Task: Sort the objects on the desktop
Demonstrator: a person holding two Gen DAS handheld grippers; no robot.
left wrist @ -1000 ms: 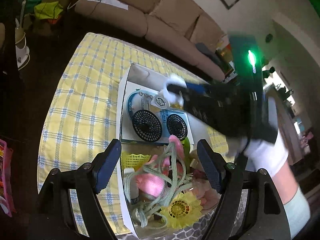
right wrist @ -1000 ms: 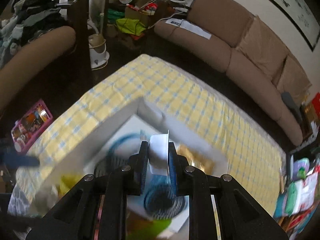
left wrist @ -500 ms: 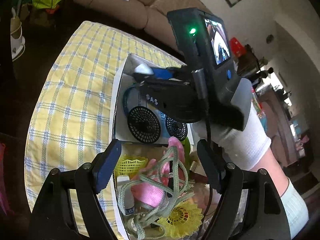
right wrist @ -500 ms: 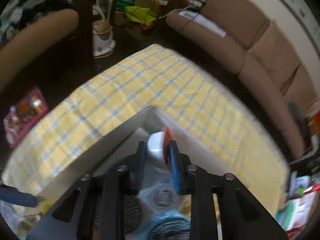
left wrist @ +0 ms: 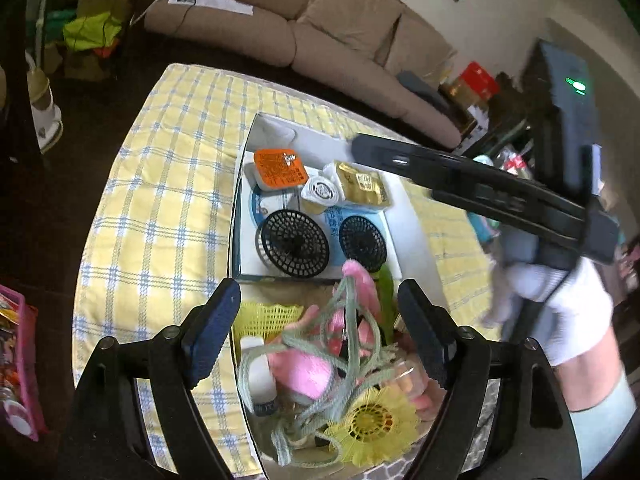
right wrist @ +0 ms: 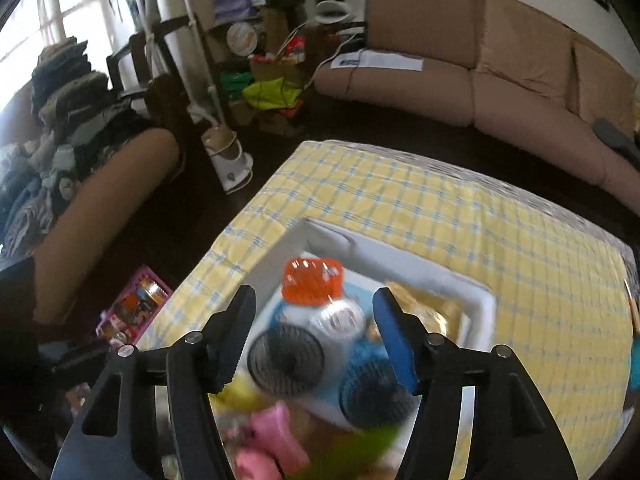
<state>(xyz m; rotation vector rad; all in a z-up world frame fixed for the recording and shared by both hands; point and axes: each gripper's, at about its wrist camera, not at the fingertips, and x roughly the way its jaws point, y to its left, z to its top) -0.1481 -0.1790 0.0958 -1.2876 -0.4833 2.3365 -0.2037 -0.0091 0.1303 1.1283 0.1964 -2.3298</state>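
Observation:
A white divided box [left wrist: 243, 184] lies on the yellow checked cloth. Its far compartment holds an orange-lidded tub [left wrist: 280, 168], a gold-lidded tub [left wrist: 362, 184], a small round white cup [left wrist: 320, 191] and a packaged pair of black mesh discs [left wrist: 294, 240]. The near compartment holds a yellow mesh basket [left wrist: 266, 316], green cord [left wrist: 348, 320], pink items and a yellow shuttlecock [left wrist: 372, 420]. My left gripper [left wrist: 318, 332] hovers open over the near compartment, holding nothing. My right gripper [right wrist: 316, 328] is open and empty above the far compartment, with the orange tub [right wrist: 312, 286] lying just beyond its fingers.
A gloved hand [left wrist: 560, 308] holds the right gripper at the box's right side. The checked tablecloth [left wrist: 160, 200] spreads left of and behind the box. A brown sofa [right wrist: 480, 80] stands beyond the table. A pink basket [right wrist: 132, 312] sits on the floor at left, near a padded armchair [right wrist: 100, 208].
My right gripper, shut on the orange-lidded tub earlier, has opened and left it in the far compartment, then drawn back. The left gripper has stayed open over the near compartment.

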